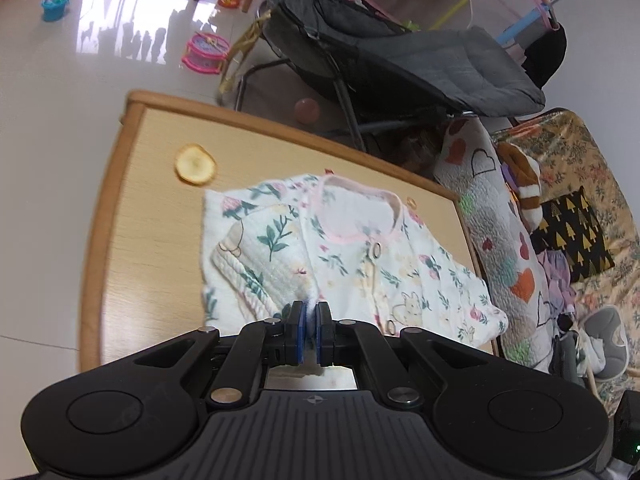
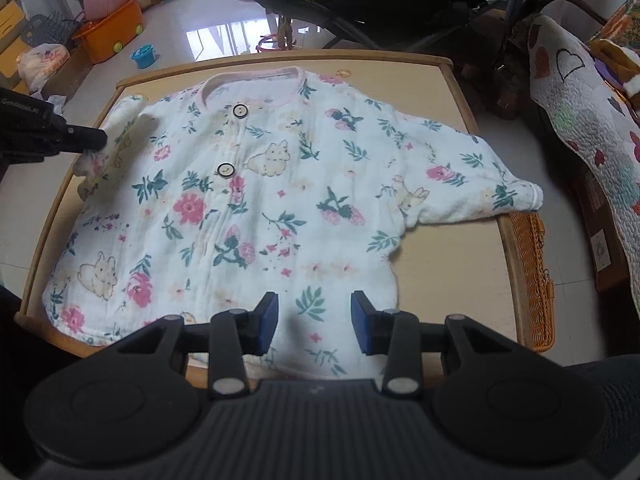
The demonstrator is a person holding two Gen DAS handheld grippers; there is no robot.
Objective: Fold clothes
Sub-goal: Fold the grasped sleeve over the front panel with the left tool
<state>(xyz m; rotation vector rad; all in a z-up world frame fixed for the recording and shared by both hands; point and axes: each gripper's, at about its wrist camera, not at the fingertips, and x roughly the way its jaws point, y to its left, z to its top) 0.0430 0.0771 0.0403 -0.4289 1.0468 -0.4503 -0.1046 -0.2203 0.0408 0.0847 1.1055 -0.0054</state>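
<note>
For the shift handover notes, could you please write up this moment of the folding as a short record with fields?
garment: floral baby top, front up, spread on the wooden table
left sleeve: pinched and lifted over the body
right sleeve: lying flat, cuff past the table edge
left gripper: shut on the sleeve fabric
right gripper: open above the hem, nothing between the pads
buttons: two visible, fastened
also on table: a dried fruit slice near the far corner
beside table: wicker basket
</note>
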